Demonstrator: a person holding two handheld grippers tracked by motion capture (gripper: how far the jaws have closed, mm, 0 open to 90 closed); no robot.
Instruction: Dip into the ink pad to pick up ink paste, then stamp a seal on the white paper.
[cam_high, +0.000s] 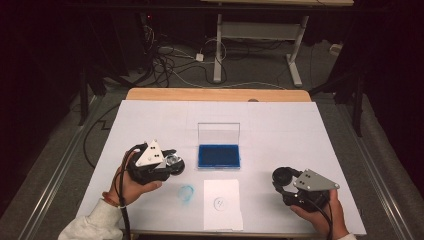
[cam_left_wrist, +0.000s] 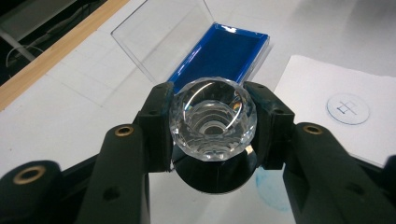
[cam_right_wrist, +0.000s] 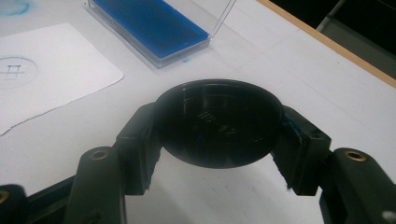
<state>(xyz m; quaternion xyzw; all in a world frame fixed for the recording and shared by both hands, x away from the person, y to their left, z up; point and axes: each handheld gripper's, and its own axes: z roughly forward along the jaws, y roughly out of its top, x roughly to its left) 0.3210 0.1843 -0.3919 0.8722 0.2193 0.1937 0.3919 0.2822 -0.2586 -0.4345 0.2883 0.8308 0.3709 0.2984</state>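
A clear faceted crystal stamp (cam_left_wrist: 212, 119) with a black base is clamped between the jaws of my left gripper (cam_left_wrist: 212, 133), which is shut on it. In the high view that gripper (cam_high: 172, 161) hovers just left of the open blue ink pad (cam_high: 218, 155). My right gripper (cam_right_wrist: 218, 140) is shut on a round black cap (cam_right_wrist: 218, 123); it sits low at the right front (cam_high: 282, 177). A white paper slip (cam_high: 222, 205) with a faint round stamped mark (cam_left_wrist: 348, 108) lies in front of the ink pad.
The ink pad's clear lid (cam_high: 218, 134) stands upright behind the blue pad. A blue smudge (cam_high: 186, 194) marks the white table cover left of the slip. The table's wooden far edge (cam_high: 215, 95) borders a floor with cables and a desk frame.
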